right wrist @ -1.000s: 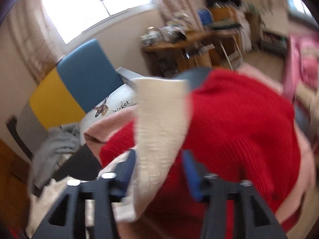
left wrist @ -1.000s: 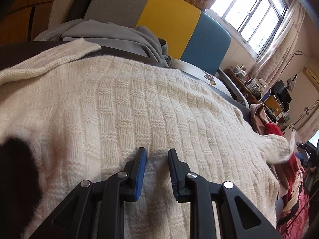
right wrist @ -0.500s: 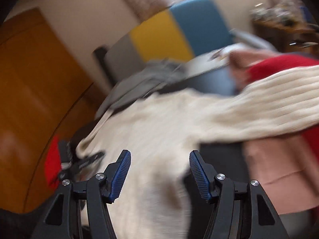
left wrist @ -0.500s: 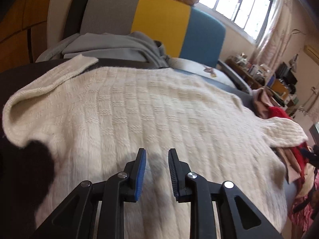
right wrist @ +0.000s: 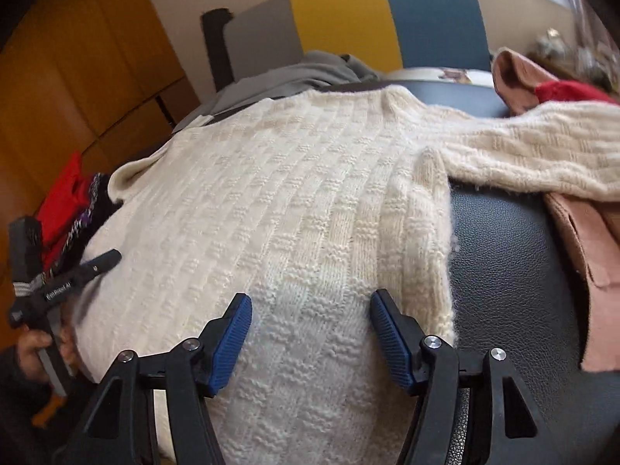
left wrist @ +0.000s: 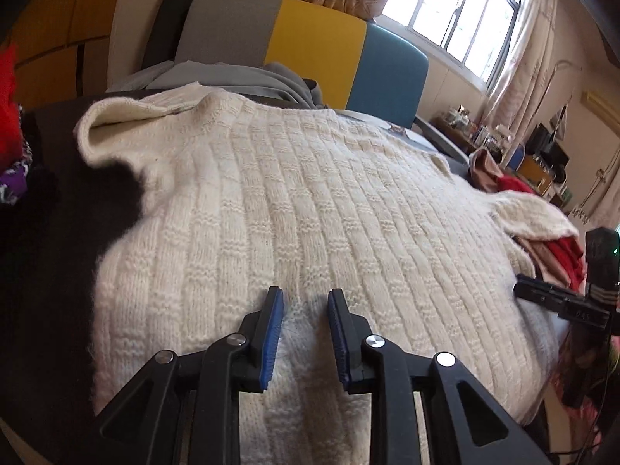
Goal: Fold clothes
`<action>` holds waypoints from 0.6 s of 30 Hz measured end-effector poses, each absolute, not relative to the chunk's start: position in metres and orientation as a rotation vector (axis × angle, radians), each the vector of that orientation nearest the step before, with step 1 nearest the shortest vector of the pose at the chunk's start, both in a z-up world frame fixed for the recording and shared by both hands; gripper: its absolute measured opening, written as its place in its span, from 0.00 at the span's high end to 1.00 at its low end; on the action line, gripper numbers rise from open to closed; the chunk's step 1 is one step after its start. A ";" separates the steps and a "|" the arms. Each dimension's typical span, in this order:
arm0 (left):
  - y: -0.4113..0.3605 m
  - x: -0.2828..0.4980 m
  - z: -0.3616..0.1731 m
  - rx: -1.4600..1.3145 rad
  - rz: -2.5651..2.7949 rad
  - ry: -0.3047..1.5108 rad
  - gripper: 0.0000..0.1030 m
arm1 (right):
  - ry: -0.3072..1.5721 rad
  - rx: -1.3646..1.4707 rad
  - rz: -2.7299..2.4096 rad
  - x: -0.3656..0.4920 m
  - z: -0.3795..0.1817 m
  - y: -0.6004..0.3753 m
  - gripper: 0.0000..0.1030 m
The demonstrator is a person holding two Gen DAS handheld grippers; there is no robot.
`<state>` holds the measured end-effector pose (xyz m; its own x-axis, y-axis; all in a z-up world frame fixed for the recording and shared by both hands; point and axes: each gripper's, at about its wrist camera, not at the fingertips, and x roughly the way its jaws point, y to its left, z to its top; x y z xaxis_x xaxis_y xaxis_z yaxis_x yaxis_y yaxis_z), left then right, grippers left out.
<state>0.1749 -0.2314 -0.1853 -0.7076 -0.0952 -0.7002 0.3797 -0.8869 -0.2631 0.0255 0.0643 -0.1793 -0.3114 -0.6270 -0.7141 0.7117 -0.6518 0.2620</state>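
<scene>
Left wrist view: I see my left hand-held gripper (left wrist: 305, 302) hovering low over a cream knit sweater (left wrist: 310, 201), its blue pads only a narrow gap apart with nothing pinched between them; the knit lies under the fingertips, and I cannot tell if they touch it. The sweater is spread flat ahead of this gripper across a dark padded surface (left wrist: 46, 271). Its knit is a basket-weave of raised blocks in long columns, slightly fuzzy at the edges. Ahead and to the left a sleeve (left wrist: 128, 114) is folded up so its pale inside shows. Far to the right the other sleeve (left wrist: 534, 215) trails onto a red garment (left wrist: 565, 252) and a pinkish one. Beyond the sweater lies a crumpled grey garment (left wrist: 240, 77) in front of a grey, yellow and blue headboard (left wrist: 310, 46).

From the right wrist view, my right hand-held gripper (right wrist: 311, 308) sits over the sweater's near right edge, jaws moderately wide and opening, holding nothing; the knit lies below the gap. Just to the right of this gripper the sweater's side edge ends in a fuzzy border against bare black leather-like padding. Ahead and right, the sleeve stretches out over a pink garment (right wrist: 581, 240). At the far left of this view the other gripper shows, gripped by a hand (right wrist: 37, 348), with a heap of red and dark clothes (right wrist: 66, 209) beyond it.
</scene>
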 end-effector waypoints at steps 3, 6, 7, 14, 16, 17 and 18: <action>-0.238 0.166 -0.178 1.096 -2.601 0.598 0.77 | 0.048 1.108 -1.999 0.011 -0.176 0.067 0.30; -0.250 0.147 -0.158 1.069 -2.624 0.560 0.74 | -0.051 1.196 -1.959 -0.010 -0.169 0.057 0.27; -0.254 0.136 -0.150 1.063 -2.652 0.517 0.74 | -0.069 1.183 -1.956 -0.015 -0.162 0.055 0.27; -0.289 0.039 -0.126 1.141 -2.782 0.249 0.70 | 0.014 1.056 -1.919 -0.073 -0.125 0.001 0.27; -0.304 0.009 -0.128 1.179 -2.791 0.211 0.70 | 0.130 1.025 -1.906 -0.096 -0.121 -0.030 0.27; -0.312 -0.005 -0.129 1.200 -2.801 0.196 0.69 | 0.182 1.013 -1.894 -0.108 -0.120 -0.046 0.27; -0.320 -0.019 -0.130 1.214 -2.809 0.191 0.69 | 0.225 1.008 -1.884 -0.119 -0.121 -0.060 0.27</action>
<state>-0.0188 -0.3201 -0.1300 -0.6842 -0.0197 -0.7290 0.1181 -0.9894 -0.0841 -0.1194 -0.0601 -0.1211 -0.2056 -0.6587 -0.7238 0.8108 -0.5288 0.2510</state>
